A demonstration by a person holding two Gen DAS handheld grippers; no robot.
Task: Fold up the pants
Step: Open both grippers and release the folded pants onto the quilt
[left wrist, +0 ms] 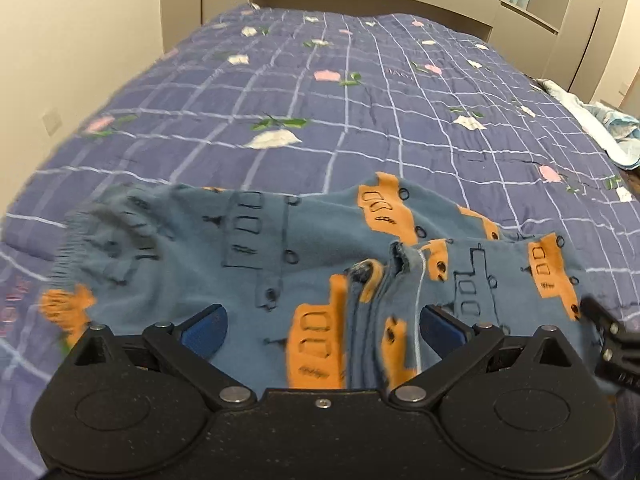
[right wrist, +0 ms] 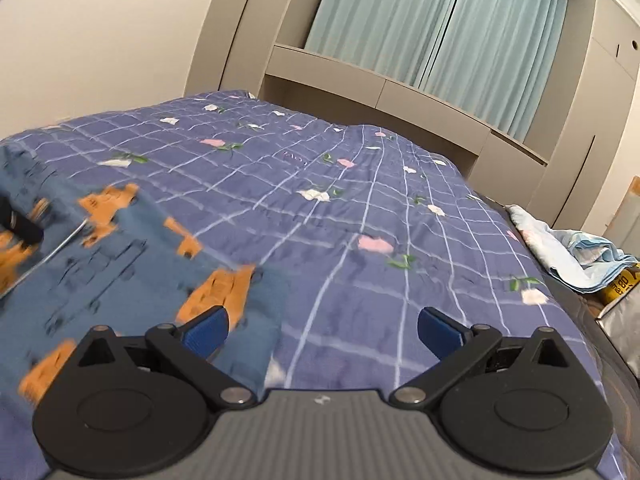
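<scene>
A: Starting on our left, we have the left tool [left wrist: 322,326] low over the pants [left wrist: 256,256], its blue pads spread wide with nothing pinched. A bunched ridge of cloth, the seam where the two legs meet, runs up between the pads without being gripped.

B: And the pants themselves lie rumpled on the bed [left wrist: 360,92], along its near edge, with the gathered waistband [left wrist: 80,236] out toward the near left corner. The far half of the quilt is bare.

A: So we judge we're at the start of a fold: the garment is down but not yet smoothed or doubled over.

B: Moving right, the right tool [right wrist: 322,328] also stands apart, empty. Its left pad [right wrist: 206,330] overlaps the right-hand margin of the pants [right wrist: 120,248]; its right pad hangs over plain quilt. We can't tell whether that left pad touches the cloth.

A: Further right, a pale blue bundle of fabric [right wrist: 568,248] sits at the bed's right edge [right wrist: 500,208], well apart from the pants.

B: The next move, as we see it, calls for each tool to close on an outer edge of the pants, left at the waistband side, right at the leg side, then draw the cloth flat before bringing one leg over the other.

A: The blur on the fabric makes the exact hem hard to pick out, so we'd settle first.
</scene>
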